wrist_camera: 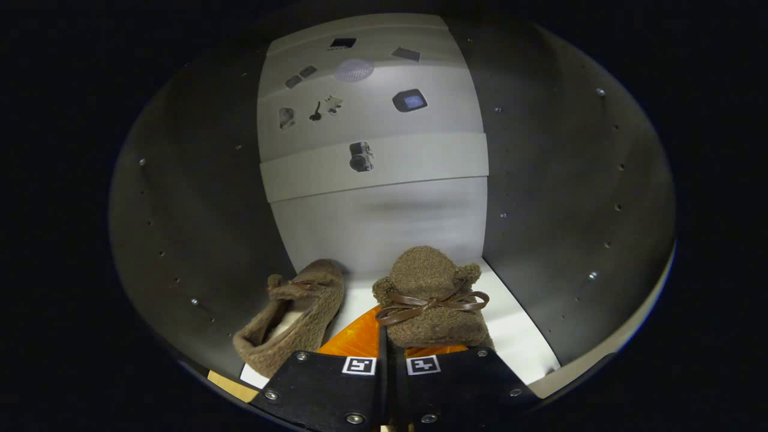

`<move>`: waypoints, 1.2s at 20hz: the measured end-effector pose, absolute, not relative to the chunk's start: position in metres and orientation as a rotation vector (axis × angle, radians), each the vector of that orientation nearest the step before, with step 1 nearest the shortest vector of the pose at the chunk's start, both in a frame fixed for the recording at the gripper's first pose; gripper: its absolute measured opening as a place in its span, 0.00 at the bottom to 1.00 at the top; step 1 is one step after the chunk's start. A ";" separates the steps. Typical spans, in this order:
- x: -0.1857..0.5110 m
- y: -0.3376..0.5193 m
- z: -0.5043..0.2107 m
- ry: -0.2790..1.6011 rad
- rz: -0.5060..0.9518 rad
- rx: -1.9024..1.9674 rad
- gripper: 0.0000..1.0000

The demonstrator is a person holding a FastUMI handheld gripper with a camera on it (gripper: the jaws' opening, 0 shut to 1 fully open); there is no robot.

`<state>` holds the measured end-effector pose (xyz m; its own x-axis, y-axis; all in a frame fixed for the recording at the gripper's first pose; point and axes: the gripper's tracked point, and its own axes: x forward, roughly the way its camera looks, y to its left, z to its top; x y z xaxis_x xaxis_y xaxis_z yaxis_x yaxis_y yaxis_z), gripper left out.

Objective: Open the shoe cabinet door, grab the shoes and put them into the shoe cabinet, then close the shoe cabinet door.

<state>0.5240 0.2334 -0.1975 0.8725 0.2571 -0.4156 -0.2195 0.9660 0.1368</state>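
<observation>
Claw point(387, 345) nearest, fingers nearly together, pinching the right shoe point(432, 300) by its heel at 12 o'clock. Left shoe point(294, 318) lies at 10 o'clock on the cabinet point(522, 336) floor. Held low, probably for setting down alongside.

Two fuzzy brown shoes, a left shoe point(292, 315) and a right shoe point(432, 300), sit inside one cabinet point(198, 228), ahead of one gripper point(390, 354).
</observation>
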 end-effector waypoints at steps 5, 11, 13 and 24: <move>0.557 0.239 -0.216 0.482 0.257 0.094 0.04; 0.579 0.247 -0.234 0.519 0.233 0.081 0.05; 0.578 0.250 -0.236 0.535 0.234 0.098 0.09; 0.507 0.258 -0.192 0.553 0.260 0.150 0.87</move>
<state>0.5065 0.2584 -0.1921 0.8195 0.2836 -0.4980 -0.2032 0.9563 0.2102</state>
